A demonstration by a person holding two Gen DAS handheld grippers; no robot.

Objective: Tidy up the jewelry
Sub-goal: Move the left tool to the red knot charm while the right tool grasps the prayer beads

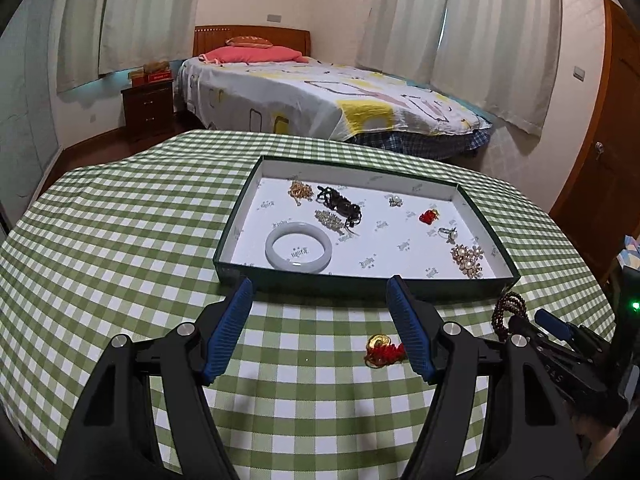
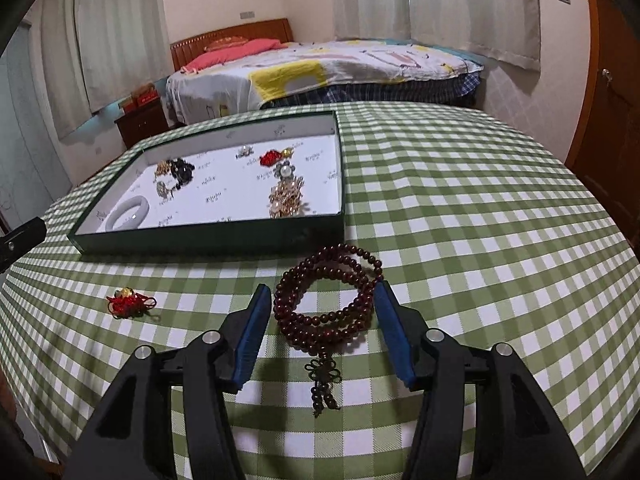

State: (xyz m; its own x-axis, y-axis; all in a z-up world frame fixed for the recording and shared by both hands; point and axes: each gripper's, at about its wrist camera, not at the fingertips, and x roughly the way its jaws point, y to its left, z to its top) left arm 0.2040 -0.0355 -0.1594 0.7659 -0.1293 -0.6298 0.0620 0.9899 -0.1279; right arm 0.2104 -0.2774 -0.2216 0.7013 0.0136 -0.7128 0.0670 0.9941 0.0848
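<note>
Your right hand-held gripper (image 2: 322, 320) is spread apart around the dark bead bracelet (image 2: 328, 296) on the tabletop (image 2: 480, 240), pads not pressing it. Left hand-held gripper (image 1: 320, 320) hangs released, red knot charm (image 1: 384, 352) just beside its right finger, near the tray (image 1: 360, 286).

The left gripper (image 1: 320, 320) tilts downward with its jaws spread wide and nothing between them. The right gripper (image 2: 322, 320) also tilts downward, jaws parted, blue pads (image 2: 252, 332) clear of anything. No hand shows clearly.
</note>
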